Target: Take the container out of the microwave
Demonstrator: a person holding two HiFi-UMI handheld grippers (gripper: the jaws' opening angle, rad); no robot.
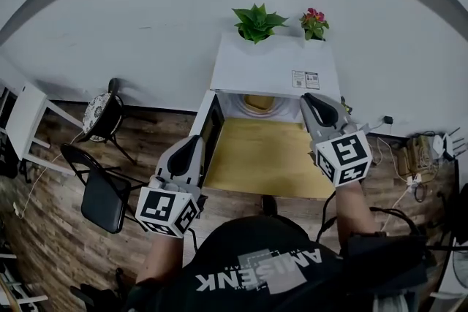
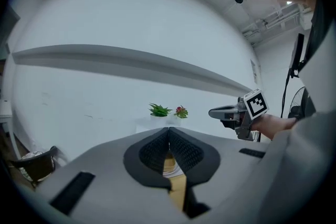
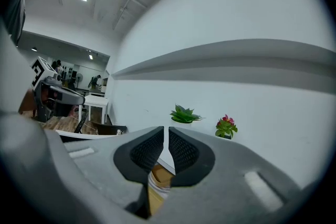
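Note:
A white microwave stands at the back of a wooden table, its door swung open to the left. Inside sits a pale round container with a tan inside. Part of that container shows low between the pads in the right gripper view. My right gripper is at the front right corner of the cavity, empty; in its own view the right gripper shows only a narrow slit between its tips. My left gripper hangs left of the table below the door. Its jaws are shut with nothing in them.
Two small potted plants, a green one and a flowering one, stand on top of the microwave against the white wall. Black chairs are on the wooden floor at the left. Cables and a socket strip lie at the right.

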